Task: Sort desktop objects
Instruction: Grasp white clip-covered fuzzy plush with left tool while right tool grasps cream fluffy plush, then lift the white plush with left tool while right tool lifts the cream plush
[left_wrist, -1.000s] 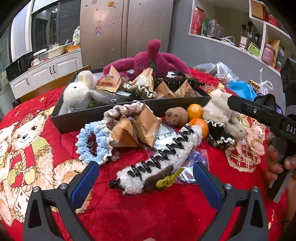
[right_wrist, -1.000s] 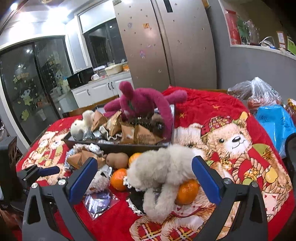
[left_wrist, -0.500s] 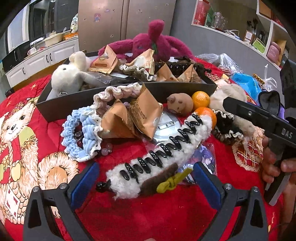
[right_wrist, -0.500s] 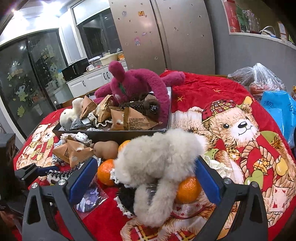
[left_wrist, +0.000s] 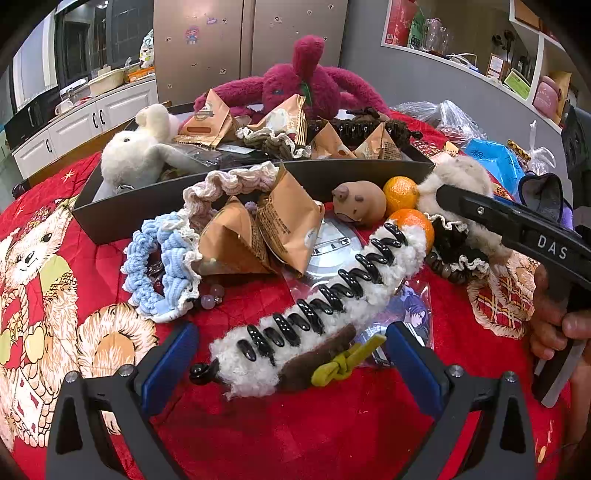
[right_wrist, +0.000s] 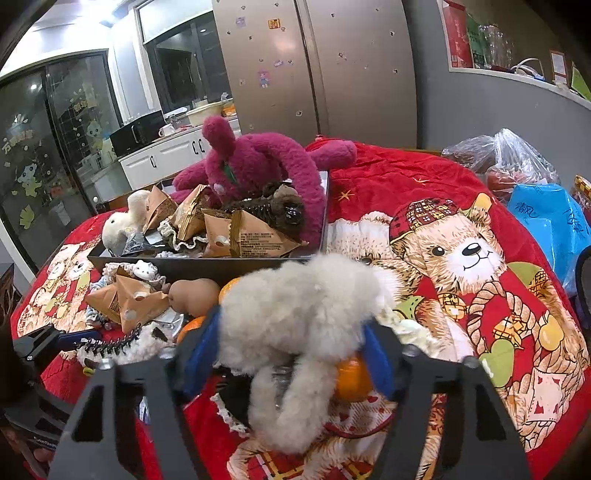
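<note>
A white fluffy hair claw (left_wrist: 325, 302) with black teeth lies on the red bear-print cloth. Its near end sits between the spread fingers of my left gripper (left_wrist: 291, 354), which is open and not touching it. My right gripper (right_wrist: 288, 354) is closing, and its blue pads (right_wrist: 201, 354) press into the fur of a grey fluffy toy (right_wrist: 295, 302). That toy lies over an orange (right_wrist: 351, 376) and a dark frilled scrunchie. The left wrist view shows the grey fluffy toy (left_wrist: 461, 173) with a right finger (left_wrist: 517, 229) against it. Behind stands a black tray (left_wrist: 166, 199) of sorted items.
In front of the tray lie tan snack packets (left_wrist: 258, 236), a blue scrunchie (left_wrist: 162, 266), a brown toy (left_wrist: 360, 201) and two oranges (left_wrist: 400, 190). A magenta plush (right_wrist: 258, 162) drapes over the tray. Plastic bags (right_wrist: 509, 158) sit at the far right.
The right gripper's jaws have come in from wide open onto the grey fluffy toy. The left gripper has edged closer over the hair claw and stays open.
</note>
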